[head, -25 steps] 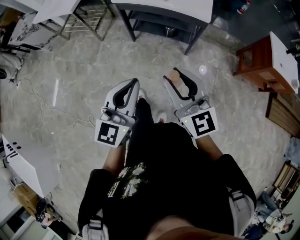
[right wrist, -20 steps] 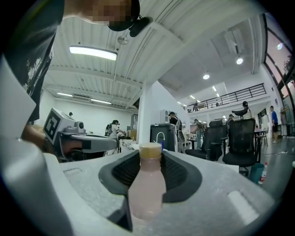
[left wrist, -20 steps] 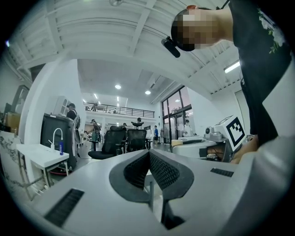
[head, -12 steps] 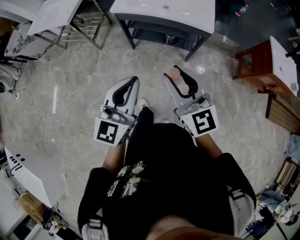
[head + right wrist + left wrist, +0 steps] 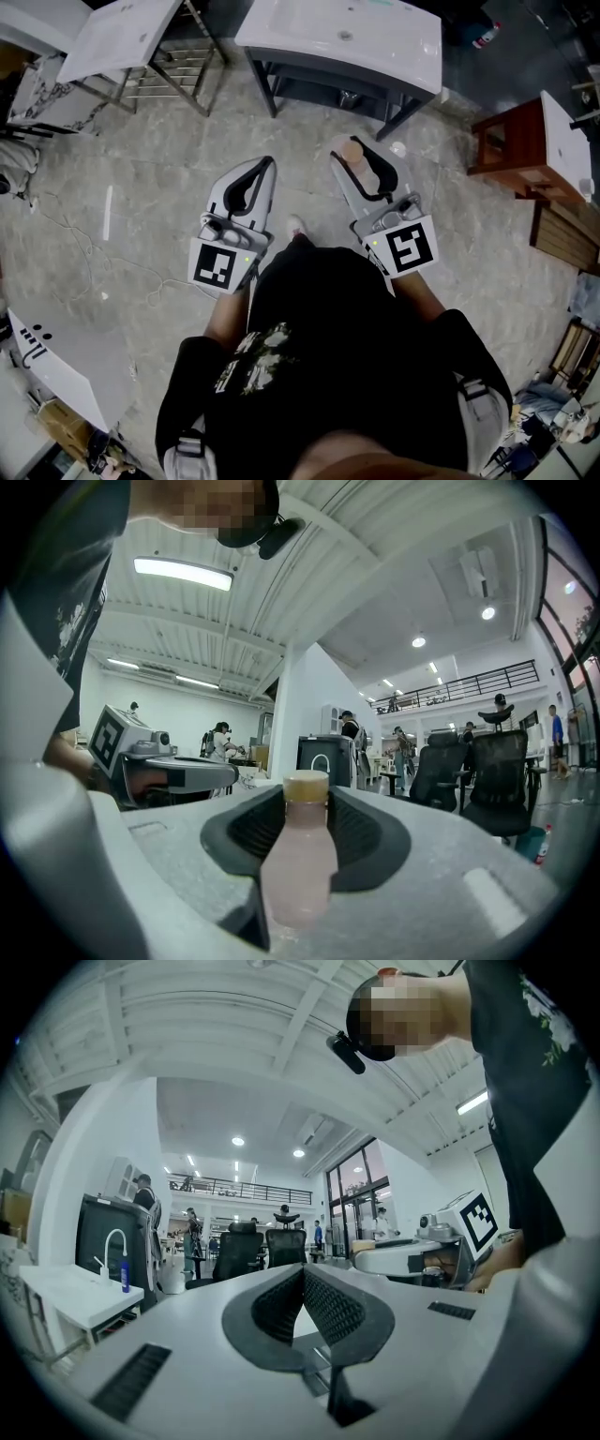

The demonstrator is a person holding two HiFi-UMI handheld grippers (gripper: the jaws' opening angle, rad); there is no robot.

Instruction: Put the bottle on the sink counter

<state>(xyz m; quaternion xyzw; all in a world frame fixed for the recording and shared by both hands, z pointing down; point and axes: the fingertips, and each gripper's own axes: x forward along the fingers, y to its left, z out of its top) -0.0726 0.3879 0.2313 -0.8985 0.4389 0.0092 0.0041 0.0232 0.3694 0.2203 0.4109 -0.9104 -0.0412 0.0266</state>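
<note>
Both grippers are travelling forward with me compared with a second ago, and the white sink bench (image 5: 412, 58) is sliding further into the top of the head view, now showing its basin (image 5: 345, 34). I am carrying the bottle (image 5: 298, 855), pale pink with a tan cap, in the right gripper (image 5: 355, 144). Its jaws are pinching the bottle's body, with the cap sitting up near the tips. The bottle is hanging over the marbled floor (image 5: 131, 187), well apart from the sink bench ahead. The left gripper (image 5: 302, 1271) is riding beside the right one, its jaws pressed together at the tips with nothing between them. A wooden cabinet (image 5: 511, 131) is standing off to the right.
</note>
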